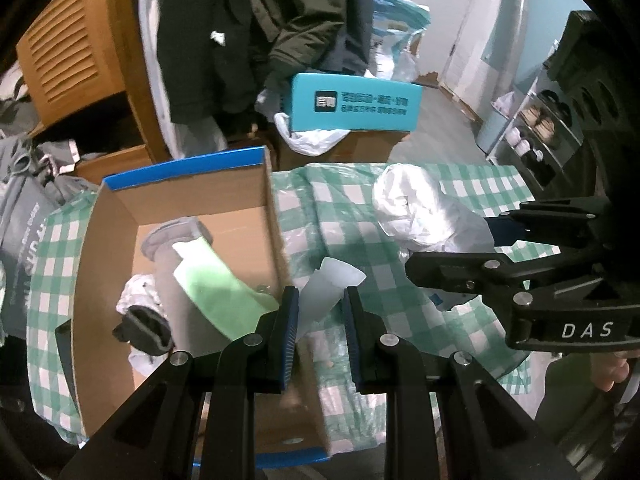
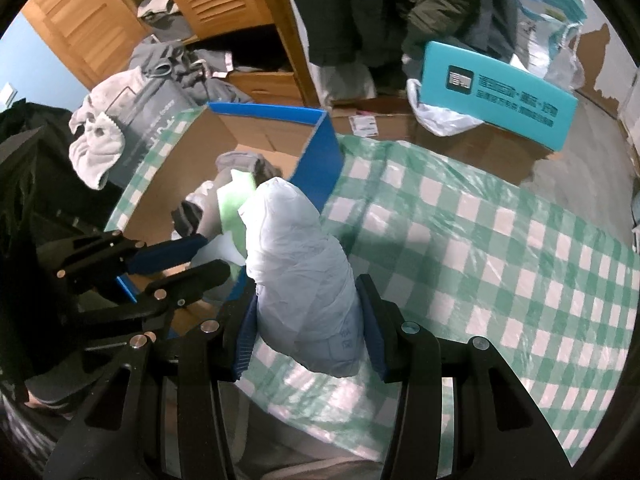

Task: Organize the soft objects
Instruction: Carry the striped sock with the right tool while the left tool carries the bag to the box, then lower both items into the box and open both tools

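Both grippers loaded, right by the box

Left wrist: left gripper (image 1: 320, 312) pinching a pale translucent soft wedge (image 1: 330, 286) just past the right wall of the open blue-edged cardboard box (image 1: 188, 196), with a light green cloth (image 1: 218, 284) lying inside. Right wrist: right gripper (image 2: 308, 320) clamped on a crumpled white plastic-wrapped bundle (image 2: 298, 256) above the green-and-white checked tablecloth (image 2: 500, 248), close beside the box's blue corner.

Glossy clear plastic film covers the checked cloth on the desk (image 2: 500, 248), the matt brown cardboard box (image 1: 224, 204) holds soft cloth, and the white bag (image 2: 304, 280) is crinkled thin plastic.
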`<state>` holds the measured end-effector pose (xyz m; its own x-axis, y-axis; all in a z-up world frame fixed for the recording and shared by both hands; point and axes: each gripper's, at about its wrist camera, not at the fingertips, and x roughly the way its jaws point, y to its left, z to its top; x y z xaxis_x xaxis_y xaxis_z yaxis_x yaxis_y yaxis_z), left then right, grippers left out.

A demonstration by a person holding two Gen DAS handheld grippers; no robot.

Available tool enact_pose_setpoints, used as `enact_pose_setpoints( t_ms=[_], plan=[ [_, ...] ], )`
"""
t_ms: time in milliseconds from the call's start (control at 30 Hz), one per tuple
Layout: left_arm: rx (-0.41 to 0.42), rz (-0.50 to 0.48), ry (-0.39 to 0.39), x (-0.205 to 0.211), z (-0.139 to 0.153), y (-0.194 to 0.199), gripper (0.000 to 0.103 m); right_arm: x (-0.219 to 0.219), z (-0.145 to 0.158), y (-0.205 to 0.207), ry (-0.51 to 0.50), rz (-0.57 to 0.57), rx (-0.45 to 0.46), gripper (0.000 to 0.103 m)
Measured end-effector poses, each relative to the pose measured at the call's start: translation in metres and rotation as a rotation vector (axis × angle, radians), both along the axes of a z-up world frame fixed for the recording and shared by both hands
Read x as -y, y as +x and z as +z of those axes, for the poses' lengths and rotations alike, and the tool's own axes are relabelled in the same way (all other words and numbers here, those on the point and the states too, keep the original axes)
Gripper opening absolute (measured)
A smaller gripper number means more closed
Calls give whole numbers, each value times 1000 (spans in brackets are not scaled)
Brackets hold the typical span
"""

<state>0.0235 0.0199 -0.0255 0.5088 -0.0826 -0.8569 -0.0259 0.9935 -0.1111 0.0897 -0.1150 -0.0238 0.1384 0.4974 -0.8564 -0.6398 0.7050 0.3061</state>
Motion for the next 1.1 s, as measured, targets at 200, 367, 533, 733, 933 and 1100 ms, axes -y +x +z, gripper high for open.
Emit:
enact_pose_setpoints(
  t_ms=[200,367,533,733,933,1100],
  plan=[
    [1,48,-1,-28,0,-8,22,-27,-1,2,-1,23,-12,46],
    [-3,97,-16,-52,-2,-11,22,-50,-5,8,-6,38,-33,46],
    [-8,138,-27,-72,-5,-13,22,-71,-10,10,-13,56,-45,46],
    [-32,178,-43,-91,-17,-16,22,-95,-20,12,-35,78,-55,46],
    [-57,218,-53,-106,-26,-17,23,-113,-29,15,-53,90,-68,46],
    [-72,238,-65,-117,-30,-19,26,-126,-33,15,-57,107,-73,50]
  ],
)
